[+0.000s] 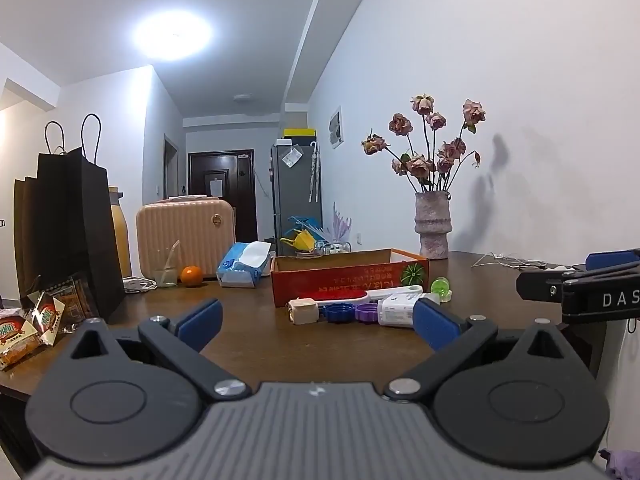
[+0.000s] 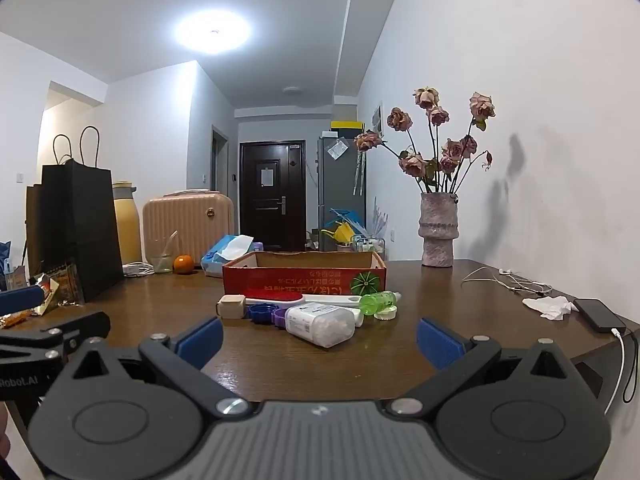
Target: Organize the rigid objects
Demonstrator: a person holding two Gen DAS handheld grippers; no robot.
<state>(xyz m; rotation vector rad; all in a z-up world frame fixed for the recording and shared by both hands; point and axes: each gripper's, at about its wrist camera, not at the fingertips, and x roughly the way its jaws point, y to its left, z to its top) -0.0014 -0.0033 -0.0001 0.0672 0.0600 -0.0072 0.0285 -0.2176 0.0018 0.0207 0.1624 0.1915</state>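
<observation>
Both tools, left [image 1: 316, 322] and right [image 2: 318, 338], wide, empty, short of the clutter [image 2: 320, 322] beside the red box [image 2: 304, 276].

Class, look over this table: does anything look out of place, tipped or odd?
Yes. The clear cotton-swab box and green bottle lie tipped on the table beside the red cardboard box, not in it.

A red cardboard box [image 2: 304, 278] sits open on the table; just before it lie a beige cube [image 2: 231, 306], blue cap [image 2: 259, 313], purple cap [image 2: 280, 316], white-handled red brush [image 2: 280, 295], a clear tub [image 2: 320, 323] seemingly of cotton swabs, and a tipped green bottle [image 2: 376, 302].
</observation>
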